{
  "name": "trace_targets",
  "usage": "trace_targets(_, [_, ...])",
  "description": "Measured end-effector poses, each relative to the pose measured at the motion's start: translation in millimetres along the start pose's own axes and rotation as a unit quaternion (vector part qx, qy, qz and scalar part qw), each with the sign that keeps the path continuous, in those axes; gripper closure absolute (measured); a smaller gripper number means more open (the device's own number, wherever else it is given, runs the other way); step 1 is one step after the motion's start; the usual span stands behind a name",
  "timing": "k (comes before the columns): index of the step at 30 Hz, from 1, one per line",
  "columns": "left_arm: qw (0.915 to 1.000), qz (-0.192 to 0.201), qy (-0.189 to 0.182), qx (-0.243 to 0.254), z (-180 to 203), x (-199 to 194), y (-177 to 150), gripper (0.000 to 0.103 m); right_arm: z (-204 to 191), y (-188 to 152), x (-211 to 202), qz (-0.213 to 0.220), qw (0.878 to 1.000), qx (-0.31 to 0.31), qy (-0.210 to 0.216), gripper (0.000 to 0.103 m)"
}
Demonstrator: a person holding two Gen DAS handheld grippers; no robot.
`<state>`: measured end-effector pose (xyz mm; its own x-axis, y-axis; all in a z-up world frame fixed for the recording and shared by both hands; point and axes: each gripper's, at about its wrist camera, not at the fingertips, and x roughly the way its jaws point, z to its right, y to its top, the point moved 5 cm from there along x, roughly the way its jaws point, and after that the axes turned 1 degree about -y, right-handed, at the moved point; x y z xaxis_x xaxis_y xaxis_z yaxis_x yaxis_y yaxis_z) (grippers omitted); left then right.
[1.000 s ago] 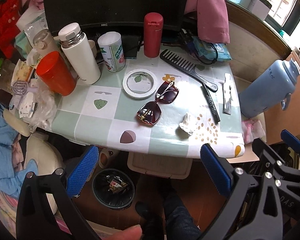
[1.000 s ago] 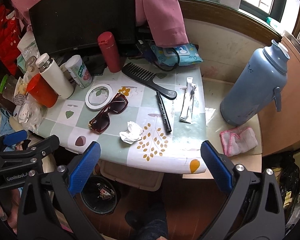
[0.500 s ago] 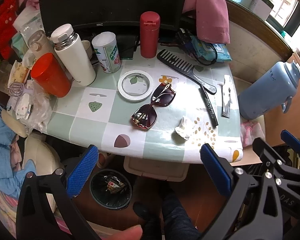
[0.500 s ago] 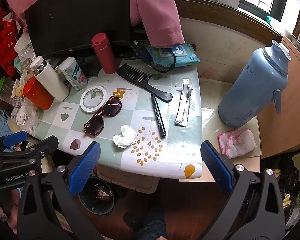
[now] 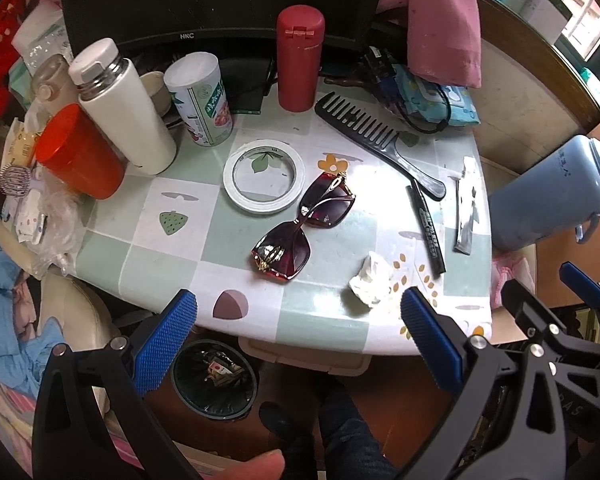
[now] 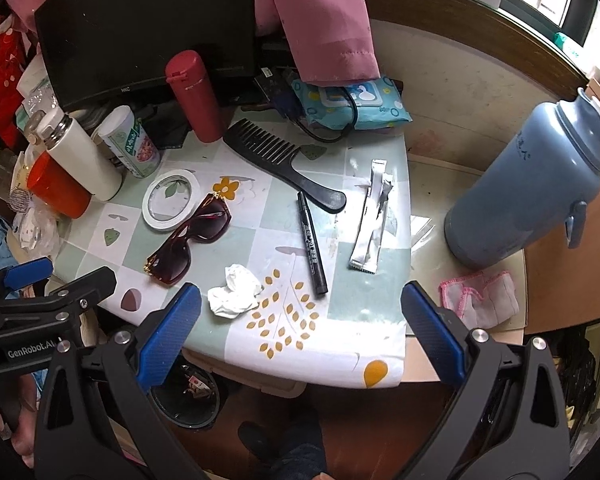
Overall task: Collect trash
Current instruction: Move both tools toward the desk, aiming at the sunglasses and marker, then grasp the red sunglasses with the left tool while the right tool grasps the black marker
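Both pairs of tongs hang spread wide and empty over the near edge of the worktop (image 6: pixel 320 344), the left tongs (image 5: pixel 296 340) and the right tongs (image 6: pixel 300 328) each with blue pads well apart. The crumpled tissue (image 6: pixel 234 296) lies close to that near edge, just beside the marker pen (image 6: pixel 312 244) and near the sunglasses (image 6: pixel 188 240); bare checked cloth surrounds it on the near side, so the strip along the front edge is open. Farther back the worktop crowds up: tape ring (image 6: pixel 172 200), comb (image 6: pixel 276 160), red flask (image 6: pixel 194 96), white flask (image 6: pixel 82 156), tin (image 6: pixel 134 144) and orange cup (image 6: pixel 56 188) stand toward the rear and left edge. A torn silver wrapper (image 6: pixel 370 224) lies near the right edge, apart from the pen.

Below the front edge a dark waste bin (image 5: pixel 214 380) sits on the floor, with scraps inside.

The right wrist view shows the blue thermos (image 6: pixel 528 176) whole, with a pink-edged cloth (image 6: pixel 480 298) beside it, beyond the tablecloth's right edge; the left view cuts both off. The left view shows more of the plastic bag clutter (image 5: pixel 48 216) at the left edge.
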<state>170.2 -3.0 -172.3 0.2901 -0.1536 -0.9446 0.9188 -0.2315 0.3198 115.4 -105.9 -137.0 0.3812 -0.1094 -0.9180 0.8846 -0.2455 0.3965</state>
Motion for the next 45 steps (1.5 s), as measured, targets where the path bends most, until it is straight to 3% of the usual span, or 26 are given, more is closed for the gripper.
trace_targets(32, [0.9976, -0.065, 0.011, -0.022, -5, 106, 37, 0.004, 17, 31, 122, -0.07, 0.997, -0.022, 0.012, 0.004])
trace_targets(45, [0.9945, -0.098, 0.009, -0.035, -8, 146, 34, 0.004, 11, 28, 167, -0.1, 0.994, -0.047, 0.019, 0.004])
